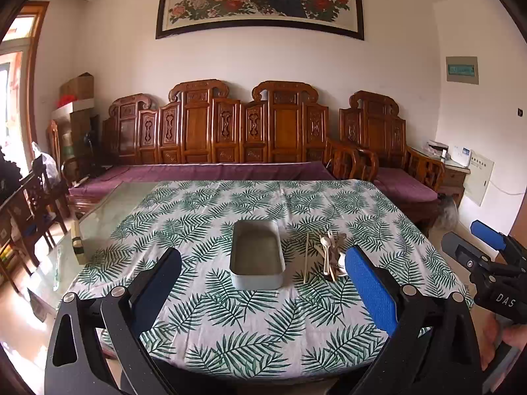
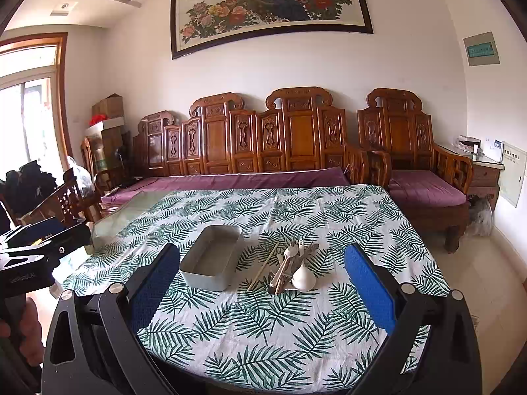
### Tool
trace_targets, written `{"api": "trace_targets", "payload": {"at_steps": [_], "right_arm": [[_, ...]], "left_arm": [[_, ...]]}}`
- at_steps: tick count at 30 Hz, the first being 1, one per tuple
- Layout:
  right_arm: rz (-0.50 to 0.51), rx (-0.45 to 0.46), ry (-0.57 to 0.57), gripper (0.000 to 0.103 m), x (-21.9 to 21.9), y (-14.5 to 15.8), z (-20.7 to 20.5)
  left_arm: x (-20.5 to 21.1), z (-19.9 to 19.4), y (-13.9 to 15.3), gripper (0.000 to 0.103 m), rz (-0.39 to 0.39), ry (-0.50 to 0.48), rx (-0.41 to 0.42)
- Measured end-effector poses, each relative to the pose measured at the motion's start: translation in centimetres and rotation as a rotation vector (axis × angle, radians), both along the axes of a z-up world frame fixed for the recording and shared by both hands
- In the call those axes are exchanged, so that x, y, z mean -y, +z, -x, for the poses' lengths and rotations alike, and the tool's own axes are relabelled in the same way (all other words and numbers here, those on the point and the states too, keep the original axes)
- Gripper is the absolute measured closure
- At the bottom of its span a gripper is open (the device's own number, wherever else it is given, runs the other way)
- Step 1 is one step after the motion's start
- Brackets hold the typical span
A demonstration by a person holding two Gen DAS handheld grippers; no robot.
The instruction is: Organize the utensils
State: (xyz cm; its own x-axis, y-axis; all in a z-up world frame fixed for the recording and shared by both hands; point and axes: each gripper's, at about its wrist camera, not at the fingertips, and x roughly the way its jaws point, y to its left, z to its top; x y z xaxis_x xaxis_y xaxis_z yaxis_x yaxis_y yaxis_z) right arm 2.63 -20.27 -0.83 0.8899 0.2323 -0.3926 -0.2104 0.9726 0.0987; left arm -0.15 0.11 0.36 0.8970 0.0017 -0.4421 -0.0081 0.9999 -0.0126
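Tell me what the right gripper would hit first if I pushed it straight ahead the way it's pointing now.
Probably the utensil pile: it lies between the open right gripper fingers, slightly ahead on the tablecloth. The gray tray sits left of that line. With the gripper angled downward, bare cloth short of the pile could come first; depth is unclear.

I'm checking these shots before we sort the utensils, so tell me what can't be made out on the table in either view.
- Utensil pile: pieces overlap and are small in both views, so no exact count or type for each.
- Left wrist view: the left gripper's blue pad covers the pile's near right end.
- Grey tray: in the right wrist view its near wall hides part of the floor.
- Tablecloth: its near edge is cut off by both grippers' bodies.
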Motion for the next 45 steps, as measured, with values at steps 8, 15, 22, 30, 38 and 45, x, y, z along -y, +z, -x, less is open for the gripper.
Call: {"api": "trace_targets", "payload": {"at_steps": [8,15,22,30,38,45], "right_arm": [[0.0,0.001,0.002,0.003,-0.02,0.09,0.08],[0.002,0.002,0.0,0.003,-0.01,0.06,0.06],[0.005,0.002,0.006,0.003,-0.14,0.14,0.11],[0.005,0.003,0.006,0.003,-0.18,0.22,0.12],[0.005,0.003,0.007,0.003,-0.19,0.3,0.1],[0.006,0.003,0.006,0.003,-0.23,0.32,0.11]], "left_arm": [[0.29,-0.14,-0.02,0.007,-0.006,0.003,-0.001],[0.38,-0.02,-0.21,0.007,-0.007,-0.001,0.005],[0.34,0.03,-0.03,0.007,-0.008,-0.005,0.008],[0.39,0.06,-0.02,0.007,-0.008,-0.006,0.009],[0.44,0.17,0.13,0.007,-0.012,-0.01,0.012],[0.51,0.41,0.18,0.007,-0.014,-0.015,0.015]]}}
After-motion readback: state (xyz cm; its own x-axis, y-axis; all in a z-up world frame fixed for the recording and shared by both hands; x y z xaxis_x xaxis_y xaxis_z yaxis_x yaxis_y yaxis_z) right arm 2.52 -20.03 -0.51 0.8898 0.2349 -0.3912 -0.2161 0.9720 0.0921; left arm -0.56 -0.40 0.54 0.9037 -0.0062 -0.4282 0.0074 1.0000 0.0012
